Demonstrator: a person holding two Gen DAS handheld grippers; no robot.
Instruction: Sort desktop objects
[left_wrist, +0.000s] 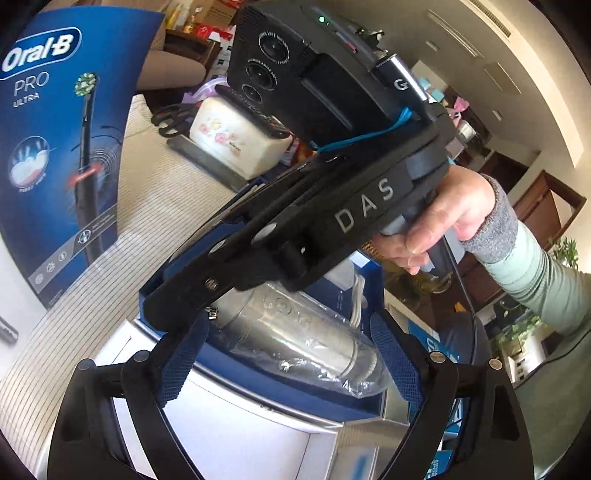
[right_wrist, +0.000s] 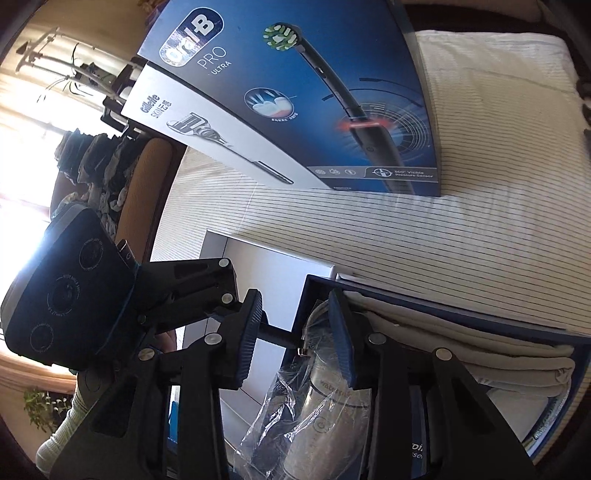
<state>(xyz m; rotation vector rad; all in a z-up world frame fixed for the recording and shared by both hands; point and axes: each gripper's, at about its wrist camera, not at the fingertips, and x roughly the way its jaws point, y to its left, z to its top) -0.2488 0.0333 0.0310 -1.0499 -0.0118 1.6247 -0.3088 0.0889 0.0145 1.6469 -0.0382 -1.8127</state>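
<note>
- My left gripper (left_wrist: 291, 354) hangs with jaws wide apart over the plastic-wrapped silver device (left_wrist: 295, 332), its pads clear of it.
- My right gripper (right_wrist: 295, 332) is half closed; I cannot tell whether it grips the device (pads flank its top).
- The device lies in the open blue box (right_wrist: 576, 354), with the Oral-B box (right_wrist: 332, 92) at 12 o'clock.

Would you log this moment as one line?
left gripper: open, at device | right gripper: part open, over box edge | device: wrapped, in box
</note>
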